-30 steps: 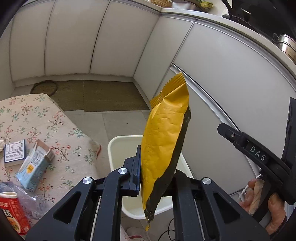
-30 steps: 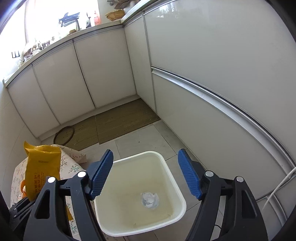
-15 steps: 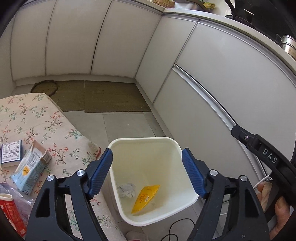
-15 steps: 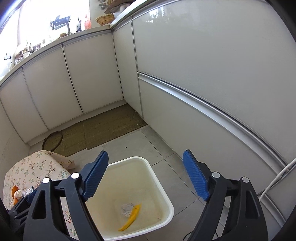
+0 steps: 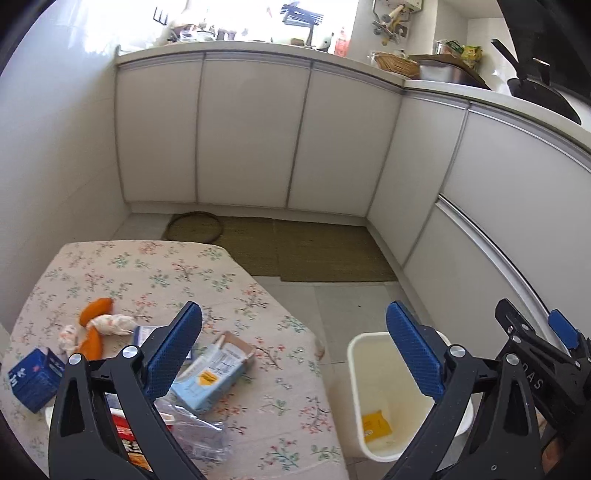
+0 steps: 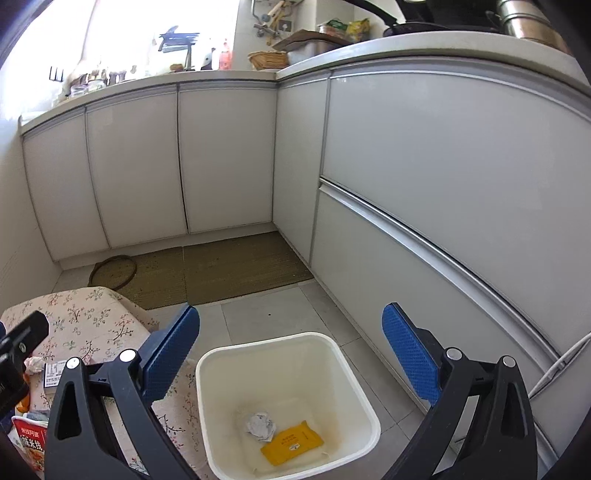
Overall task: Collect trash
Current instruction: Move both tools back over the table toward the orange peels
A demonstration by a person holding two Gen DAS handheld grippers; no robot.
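You get bright daylight from the window (image 5: 258,18) above the counter, blown out to white glare. Below it the cabinet doors (image 6: 221,158) look evenly lit and sharp, with soft shadows. Fisheye bending curves their edges, and the corners go black.

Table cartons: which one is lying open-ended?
The light blue carton, on its side with its torn-open top facing the cabinets. The dark blue box at the table's left edge looks closed.
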